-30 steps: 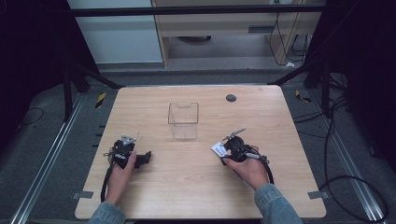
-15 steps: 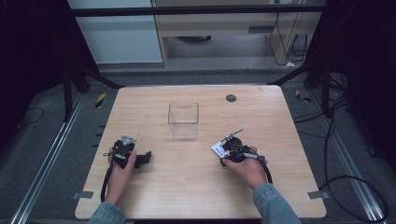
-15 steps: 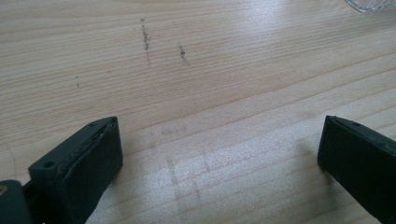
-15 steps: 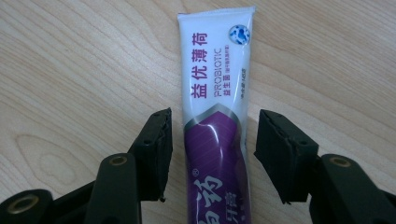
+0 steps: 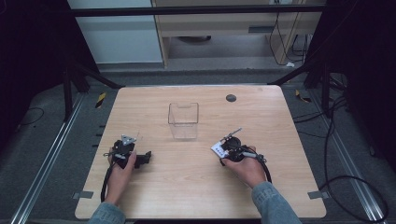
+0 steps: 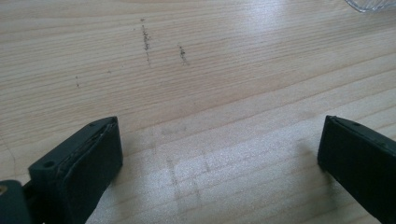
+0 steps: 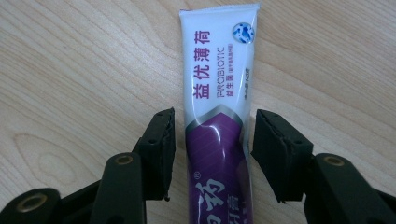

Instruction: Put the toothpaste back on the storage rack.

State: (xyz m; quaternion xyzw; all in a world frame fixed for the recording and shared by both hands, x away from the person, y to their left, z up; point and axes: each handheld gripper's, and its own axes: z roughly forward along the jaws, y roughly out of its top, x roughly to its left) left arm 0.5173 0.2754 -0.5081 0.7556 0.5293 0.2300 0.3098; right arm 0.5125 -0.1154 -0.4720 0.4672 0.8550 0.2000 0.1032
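Observation:
A white and purple toothpaste tube point(image 7: 218, 107) lies flat on the wooden table, its crimped end pointing away. My right gripper point(image 7: 214, 122) straddles it, and a thin gap shows between each pad and the tube. The jaws have just been closing with the tube between them. In the high view the right gripper point(image 5: 224, 150) sits at the table's right middle, the tube's white end point(image 5: 217, 149) at its tip. My left gripper point(image 6: 219, 149) rests wide open over bare wood, at the left point(image 5: 142, 156) in the high view.
A clear plastic box point(image 5: 183, 120) stands upright at the table's centre, between and beyond both grippers; its corner point(image 6: 373, 3) shows in the left gripper view. A dark round spot point(image 5: 230, 98) marks the far part of the table point(image 5: 196, 186).

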